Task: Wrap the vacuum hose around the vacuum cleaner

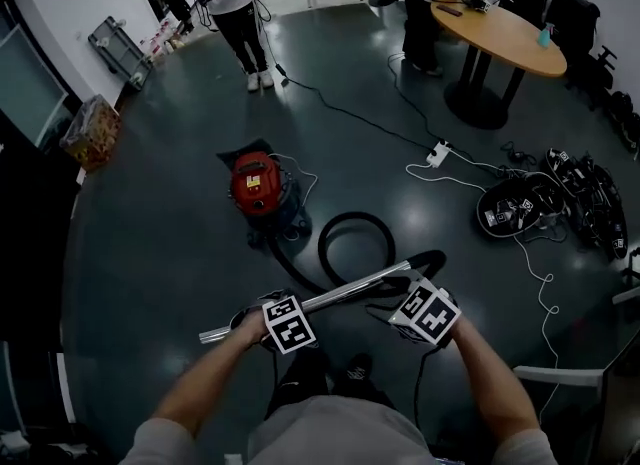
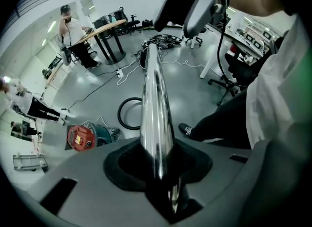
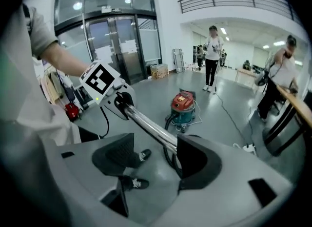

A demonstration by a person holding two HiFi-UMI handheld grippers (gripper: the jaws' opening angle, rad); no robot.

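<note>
The vacuum cleaner (image 1: 256, 187), red on top with a teal drum, stands on the dark floor ahead of me. Its black hose (image 1: 356, 243) curls in a loop on the floor to its right. The hose runs up to a chrome wand (image 1: 340, 295) held level in front of me. My left gripper (image 1: 285, 325) is shut on the wand (image 2: 155, 99) near its free end. My right gripper (image 1: 425, 313) is at the hose end with its jaws wide open (image 3: 156, 158). The wand (image 3: 146, 126) lies against the right pad, ungripped. The vacuum (image 3: 184, 106) shows beyond it.
Two people stand at the far side, one by a round wooden table (image 1: 500, 38). A power strip (image 1: 437, 153) and cables cross the floor to the right. A heap of black gear (image 1: 560, 201) lies further right, with office chairs (image 2: 195, 11) nearby. My shoes are below the wand.
</note>
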